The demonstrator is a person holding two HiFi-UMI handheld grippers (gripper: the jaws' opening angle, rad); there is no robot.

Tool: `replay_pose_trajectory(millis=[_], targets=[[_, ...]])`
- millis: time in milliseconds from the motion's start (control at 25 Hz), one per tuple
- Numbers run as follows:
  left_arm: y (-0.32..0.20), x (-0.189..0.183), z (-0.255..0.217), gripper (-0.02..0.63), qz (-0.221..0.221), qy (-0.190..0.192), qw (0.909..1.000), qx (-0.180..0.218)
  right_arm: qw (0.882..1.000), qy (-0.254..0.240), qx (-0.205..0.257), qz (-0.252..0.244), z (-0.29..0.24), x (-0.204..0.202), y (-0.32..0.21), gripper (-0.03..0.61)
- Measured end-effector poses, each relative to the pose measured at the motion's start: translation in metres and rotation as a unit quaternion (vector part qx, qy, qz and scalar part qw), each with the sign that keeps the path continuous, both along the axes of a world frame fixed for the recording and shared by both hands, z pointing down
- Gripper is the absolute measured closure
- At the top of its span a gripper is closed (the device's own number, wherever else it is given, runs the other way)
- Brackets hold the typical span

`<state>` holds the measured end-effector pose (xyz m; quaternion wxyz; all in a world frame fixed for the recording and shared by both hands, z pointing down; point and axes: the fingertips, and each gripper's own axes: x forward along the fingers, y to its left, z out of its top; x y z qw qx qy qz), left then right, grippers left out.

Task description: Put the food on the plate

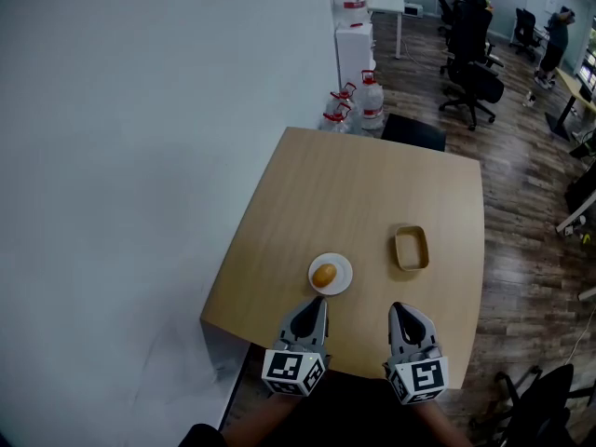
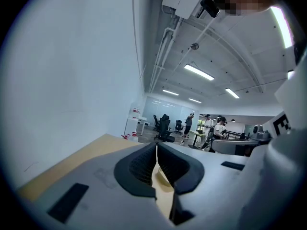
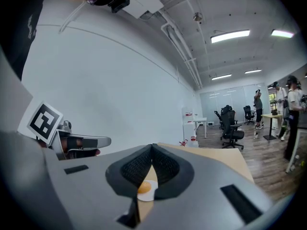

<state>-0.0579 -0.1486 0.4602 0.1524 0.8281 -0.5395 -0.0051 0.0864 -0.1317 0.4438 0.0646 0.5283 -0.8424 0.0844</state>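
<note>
Wooden bench holds 1 white plate with the food on it; your left claw and right claw are both closed, empty.

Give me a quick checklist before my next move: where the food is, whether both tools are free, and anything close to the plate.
1. Food on plate: ok. The round orange food sits on the white plate.
2. Left tool free: ok. Its jaws are together with nothing between them.
3. Right tool free: ok. Its jaws are together and empty; the plate shows beyond them.
4. Tan tray emptied: ok. It looks empty in the head view.
5. Left tool clear of plate: cannot tell. Its tip shows right at the plate's near rim.
6. Right tool clear of tray: ok. Bare table shows between them.
</note>
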Motion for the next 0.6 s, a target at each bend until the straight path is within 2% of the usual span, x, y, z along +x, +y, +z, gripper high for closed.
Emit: replay_pose_trajectory(millis=[320,600], targets=[[0.01,0.005,0.01,0.594,0.014,0.002,0.9998,-0.015,1.0,-0.004,-0.006,0.0,0.005,0.0,0.007,0.52],[-0.001,0.003,0.016,0.594,0.018,-0.007,0.9996,-0.02,1.0,-0.004,-0.009,-0.001,0.011,-0.001,-0.005,0.52]])
